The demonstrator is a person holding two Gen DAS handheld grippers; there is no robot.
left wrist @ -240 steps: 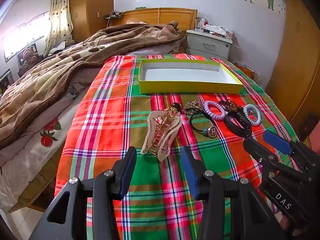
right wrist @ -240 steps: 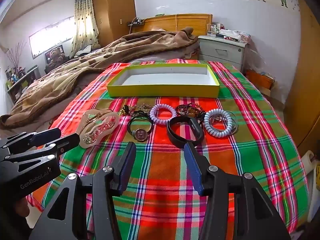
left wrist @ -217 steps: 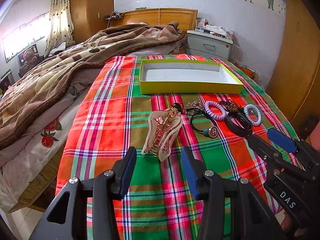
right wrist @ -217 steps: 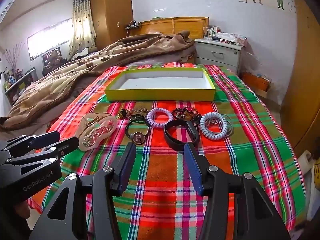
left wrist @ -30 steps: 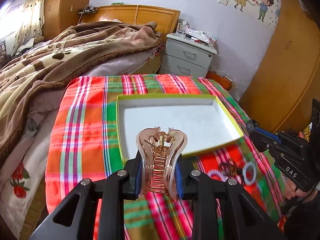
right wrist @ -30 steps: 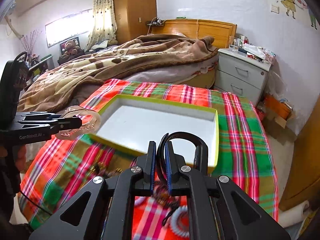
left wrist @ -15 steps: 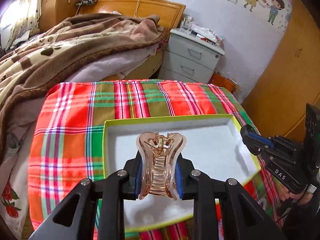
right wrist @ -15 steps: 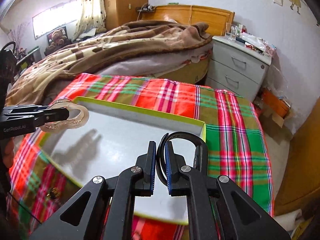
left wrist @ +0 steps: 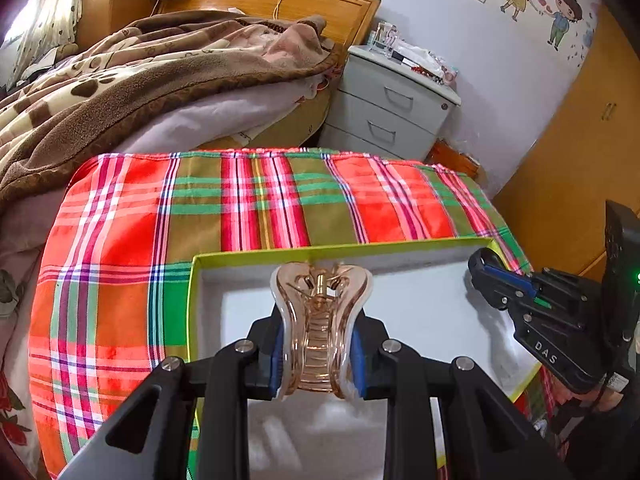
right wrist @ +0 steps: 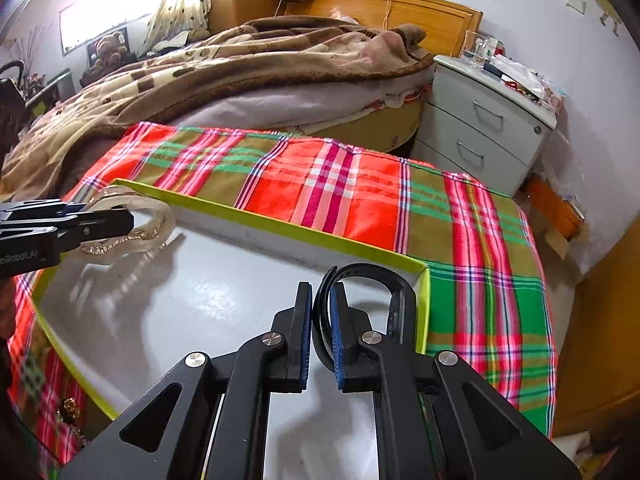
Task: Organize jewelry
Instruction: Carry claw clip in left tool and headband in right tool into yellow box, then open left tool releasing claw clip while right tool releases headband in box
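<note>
Over the yellow-rimmed tray (left wrist: 256, 256) on the plaid-covered bed (left wrist: 120, 240), both claws hang w/ loads. Left claw (left wrist: 318, 354) pinches the clear hair clip (left wrist: 320, 320) across its waist — teeth pointing fwd, so it can drop flat near the tray's left end. Right claw (right wrist: 320, 322) is nearly closed on one side of the black band (right wrist: 372, 280), loop free, near the right corner — prob. to keep items apart.
</note>
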